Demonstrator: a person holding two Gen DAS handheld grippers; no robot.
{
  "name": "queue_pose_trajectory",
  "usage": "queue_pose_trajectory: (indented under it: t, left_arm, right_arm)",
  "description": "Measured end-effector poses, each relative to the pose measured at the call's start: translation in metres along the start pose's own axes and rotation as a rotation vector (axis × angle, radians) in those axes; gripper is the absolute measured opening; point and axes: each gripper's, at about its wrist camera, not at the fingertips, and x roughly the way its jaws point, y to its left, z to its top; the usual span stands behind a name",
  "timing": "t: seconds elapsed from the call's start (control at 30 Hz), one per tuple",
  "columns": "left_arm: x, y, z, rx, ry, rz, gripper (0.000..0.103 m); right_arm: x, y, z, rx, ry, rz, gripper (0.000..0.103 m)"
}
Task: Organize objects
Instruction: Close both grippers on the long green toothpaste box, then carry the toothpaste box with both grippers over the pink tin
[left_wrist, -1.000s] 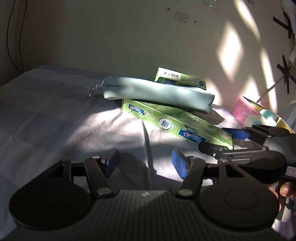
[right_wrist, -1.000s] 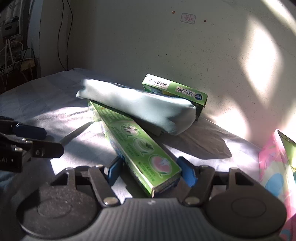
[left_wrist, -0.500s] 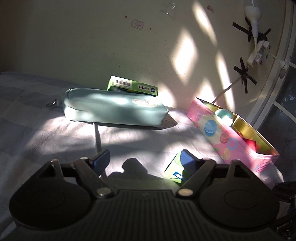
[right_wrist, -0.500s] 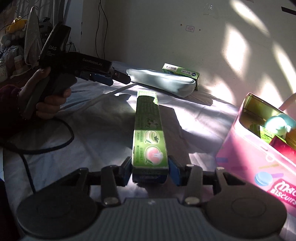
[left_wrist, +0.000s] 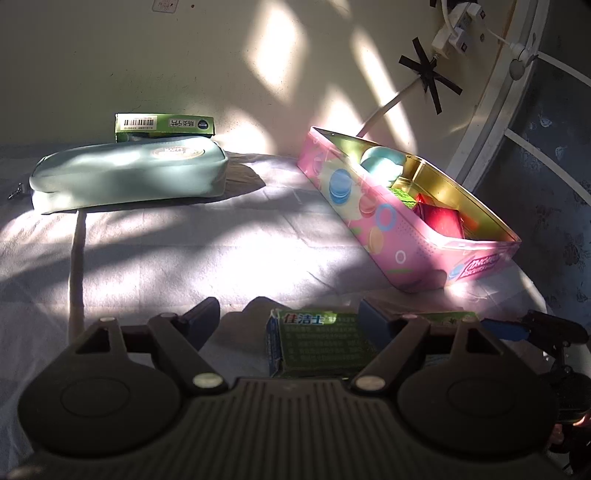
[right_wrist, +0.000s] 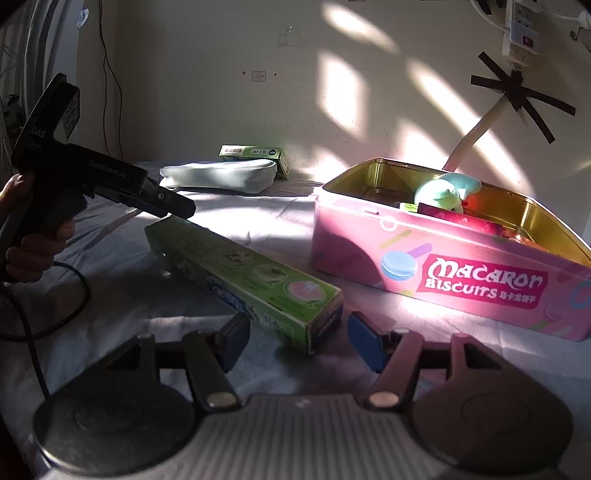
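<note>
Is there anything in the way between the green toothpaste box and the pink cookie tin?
Nothing visible. The toothpaste box lies on the sheet beside the macaron biscuit tin, with only bare sheet between them. The tin is open on top. The right gripper is open around the box's near end.

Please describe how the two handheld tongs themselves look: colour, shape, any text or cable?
Both are black plastic. The right tongs and left tongs have blue pads on the fingertips, silver pivot screws and a ribbed base. The left one has a pistol grip, white "DAS" lettering and a black cable.
</note>
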Motion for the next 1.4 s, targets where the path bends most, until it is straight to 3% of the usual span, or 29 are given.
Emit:
queue_pose_trajectory:
  t: [0.1, 0.17, 0.23, 0.33, 0.5, 0.67, 0.9, 1.13, 1.27, 1.4]
  left_arm:
    - [-0.005, -0.002, -0.006, -0.031, 0.016, -0.018, 0.083]
    - [0.001, -0.002, -0.011, -0.037, 0.052, -0.022, 0.070]
    - [0.007, -0.001, -0.014, -0.075, 0.066, -0.078, 0.067]
    - [0.006, -0.011, -0.004, -0.085, 0.071, -0.055, 0.067]
    - [-0.018, -0.049, 0.040, 0.001, -0.055, -0.102, 0.066]
    - [0.018, -0.094, 0.096, 0.095, -0.124, -0.113, 0.067]
    - [0.118, -0.129, 0.135, 0.117, -0.038, -0.092, 0.067]
    - [0.184, -0.140, 0.146, 0.123, 0.039, -0.069, 0.066]
    - [0.193, -0.143, 0.142, 0.142, 0.067, -0.048, 0.066]
    - [0.171, -0.147, 0.140, 0.169, 0.041, -0.031, 0.067]
  right_arm:
    - [0.011, -0.003, 0.000, 0.027, 0.026, 0.015, 0.061]
    - [0.016, -0.003, -0.002, 0.040, 0.038, 0.030, 0.061]
    - [0.016, 0.000, -0.002, 0.040, 0.035, 0.025, 0.061]
    - [0.010, -0.004, 0.002, 0.098, 0.021, 0.019, 0.056]
    - [-0.028, -0.020, 0.029, 0.087, -0.124, -0.031, 0.056]
    - [-0.026, -0.061, 0.070, 0.046, -0.195, -0.168, 0.056]
    - [0.031, -0.149, 0.087, 0.142, -0.046, -0.267, 0.055]
    - [0.073, -0.199, 0.089, 0.196, 0.094, -0.325, 0.055]
    - [0.075, -0.202, 0.088, 0.196, 0.073, -0.356, 0.064]
    - [0.058, -0.194, 0.084, 0.237, 0.006, -0.349, 0.064]
